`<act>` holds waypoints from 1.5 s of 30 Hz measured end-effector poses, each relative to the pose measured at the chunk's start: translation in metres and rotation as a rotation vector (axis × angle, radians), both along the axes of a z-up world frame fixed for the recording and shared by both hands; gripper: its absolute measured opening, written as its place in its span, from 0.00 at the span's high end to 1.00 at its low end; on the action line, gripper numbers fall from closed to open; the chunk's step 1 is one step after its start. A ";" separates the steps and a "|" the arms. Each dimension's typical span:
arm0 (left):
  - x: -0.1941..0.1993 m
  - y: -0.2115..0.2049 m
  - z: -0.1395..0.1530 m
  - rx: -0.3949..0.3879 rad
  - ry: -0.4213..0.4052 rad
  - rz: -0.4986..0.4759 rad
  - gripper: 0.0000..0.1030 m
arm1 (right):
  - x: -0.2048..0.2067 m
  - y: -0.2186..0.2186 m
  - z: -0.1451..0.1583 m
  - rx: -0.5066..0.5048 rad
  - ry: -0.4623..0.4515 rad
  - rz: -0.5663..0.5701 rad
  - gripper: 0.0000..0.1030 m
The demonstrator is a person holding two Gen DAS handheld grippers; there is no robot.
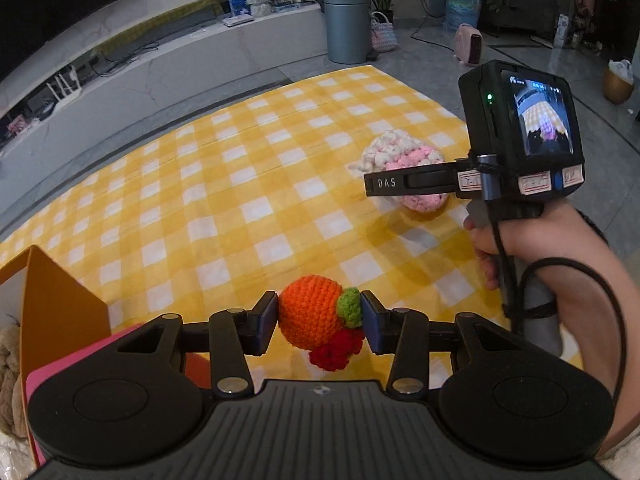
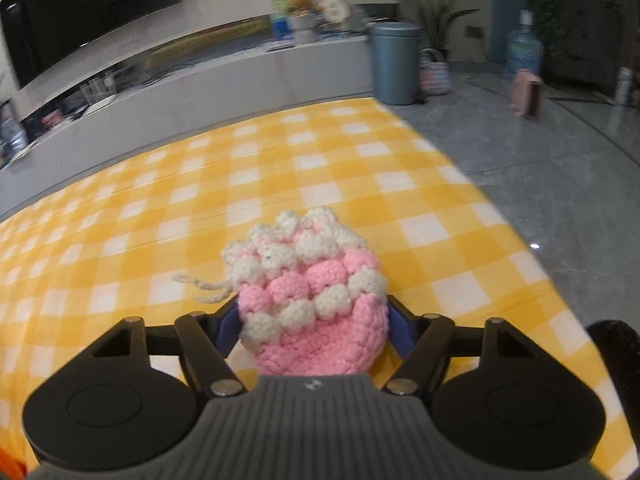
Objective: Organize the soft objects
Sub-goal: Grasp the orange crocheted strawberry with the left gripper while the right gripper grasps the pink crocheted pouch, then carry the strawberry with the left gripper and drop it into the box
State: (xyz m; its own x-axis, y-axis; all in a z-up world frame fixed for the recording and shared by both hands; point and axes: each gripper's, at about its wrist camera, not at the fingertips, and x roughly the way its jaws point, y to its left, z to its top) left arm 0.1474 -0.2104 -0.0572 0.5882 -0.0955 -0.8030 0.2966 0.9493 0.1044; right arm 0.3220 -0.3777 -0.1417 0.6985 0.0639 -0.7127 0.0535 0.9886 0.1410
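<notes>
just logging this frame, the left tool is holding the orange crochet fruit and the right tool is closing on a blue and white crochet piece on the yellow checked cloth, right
Not quite: the piece at the right tool is pink and white, not blue and white, as the right wrist view shows. The rest holds: the left tool grips the orange crochet fruit, and the pink and white crochet piece sits on the yellow checked cloth.

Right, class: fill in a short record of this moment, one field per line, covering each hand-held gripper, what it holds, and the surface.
left hand-held gripper: shut on orange crochet fruit
right hand-held gripper: around pink and white crochet pouch, closure unclear
surface: yellow checked cloth
nearby: orange box, at left
</notes>
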 end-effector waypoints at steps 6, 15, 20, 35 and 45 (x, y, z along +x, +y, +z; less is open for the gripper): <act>-0.011 0.008 0.009 -0.058 -0.052 0.025 0.51 | -0.014 -0.005 0.022 0.019 0.093 0.016 0.48; -0.030 0.007 0.012 -0.092 -0.054 0.015 0.51 | -0.078 -0.014 0.041 0.126 0.125 0.148 0.49; -0.042 0.007 0.017 -0.107 -0.075 0.012 0.51 | -0.086 0.002 0.038 0.005 0.167 0.175 0.49; -0.046 0.079 0.099 -0.112 -0.278 0.058 0.51 | -0.097 0.033 0.111 0.099 -0.094 0.163 0.49; -0.052 0.188 0.136 -0.066 -0.452 0.249 0.51 | -0.103 0.082 0.154 0.196 -0.289 0.189 0.49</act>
State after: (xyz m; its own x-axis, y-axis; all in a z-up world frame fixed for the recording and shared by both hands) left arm 0.0956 -0.0221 0.0792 0.8864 0.0498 -0.4602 -0.0003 0.9943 0.1069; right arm 0.2185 -0.2952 0.0127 0.8313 0.3264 -0.4499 -0.1967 0.9298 0.3110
